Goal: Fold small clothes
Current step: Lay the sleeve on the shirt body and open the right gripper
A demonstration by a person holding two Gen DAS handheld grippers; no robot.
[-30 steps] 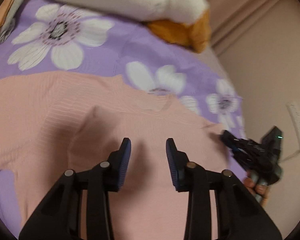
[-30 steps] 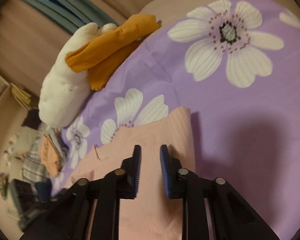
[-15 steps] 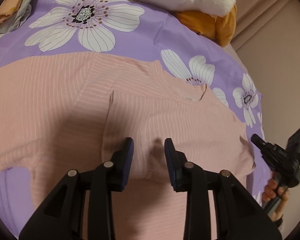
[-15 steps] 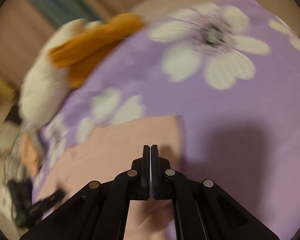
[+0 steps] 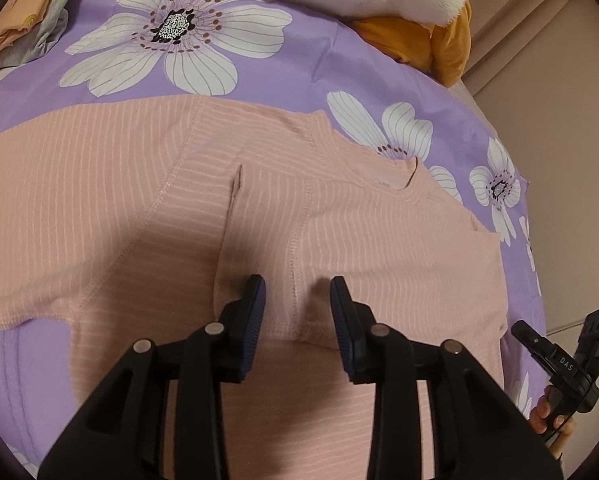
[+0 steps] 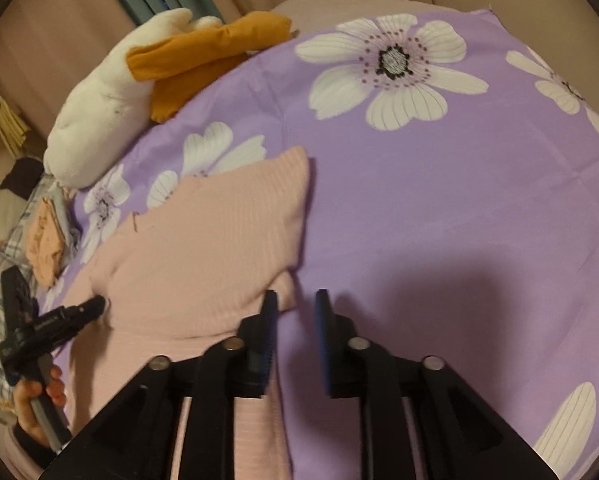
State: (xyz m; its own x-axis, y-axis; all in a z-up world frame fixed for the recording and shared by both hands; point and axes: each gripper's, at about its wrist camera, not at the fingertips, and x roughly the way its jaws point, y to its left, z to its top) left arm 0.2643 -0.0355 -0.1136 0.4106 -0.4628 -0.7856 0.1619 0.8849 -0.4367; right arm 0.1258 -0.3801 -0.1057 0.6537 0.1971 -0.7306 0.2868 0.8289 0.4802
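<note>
Left wrist view first: the left tool (image 5: 297,308) hovers with its jaws spread wide and nothing between them, poised right over the folded-in flap of the pink striped top (image 5: 379,240). A stitched seam of that flap runs straight down into the gap between the fingers. The top lies flat on the purple flowered bedspread (image 5: 319,60), one sleeve folded across the chest, the other sleeve (image 5: 59,208) lying out to the side unfolded.

Over on the right wrist view, the right tool (image 6: 295,320) is open too, a narrower gap, gripping nothing, hanging just off the folded edge of the top (image 6: 203,248), mostly above bare bedspread (image 6: 459,200). Beyond, a white plush toy (image 6: 99,120) with orange cloth (image 6: 203,56) sits at the head of the bed, well apart from the work.

The fold looks roughly half done. Risks from here: the flap is only resting, so a careless drag could peel it open. Closing on the seam might pinch both layers, or catch the bedspread underneath, and lift everything together. The soft bed gives under pressure, so the crease may skew.
</note>
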